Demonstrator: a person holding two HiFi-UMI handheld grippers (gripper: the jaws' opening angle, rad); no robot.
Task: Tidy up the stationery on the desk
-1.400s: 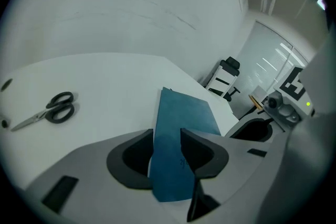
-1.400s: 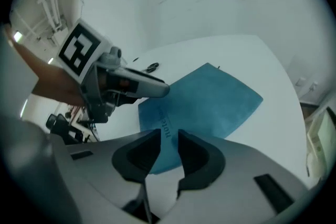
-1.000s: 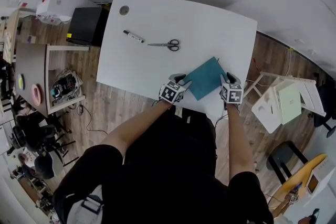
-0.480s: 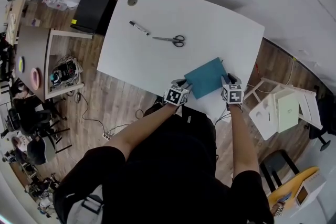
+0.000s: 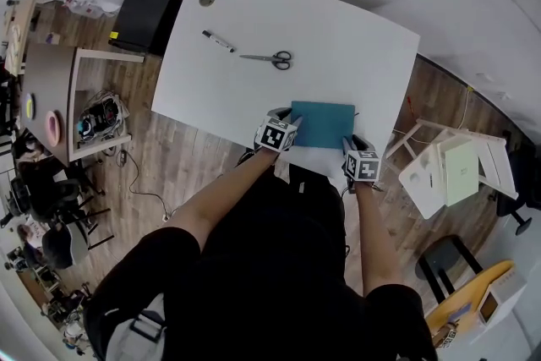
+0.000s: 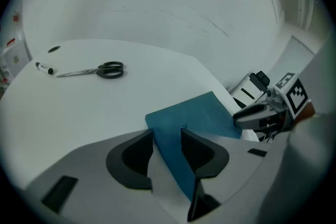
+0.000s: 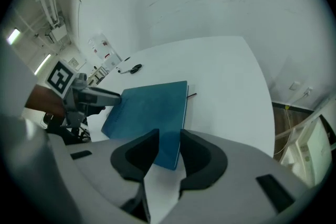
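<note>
A teal notebook point(image 5: 325, 123) lies flat near the front edge of the white desk point(image 5: 338, 30), its long side parallel to that edge. My left gripper point(image 5: 279, 134) is shut on its left edge, with the cover running between the jaws in the left gripper view point(image 6: 167, 136). My right gripper point(image 5: 362, 163) is shut on the near right corner point(image 7: 169, 139). Black-handled scissors point(image 5: 270, 58) and a white marker point(image 5: 217, 41) lie at the desk's far left, apart from both grippers.
A round cable hole point(image 5: 207, 0) marks the desk's far left corner. On the floor to the left stand a black box point(image 5: 139, 42) and a low side table point(image 5: 59, 110). White furniture point(image 5: 448, 169) stands at the right.
The notebook has turned from a diagonal lie to square with the desk edge. Both grippers moved with it, the right one coming nearer to me.
</note>
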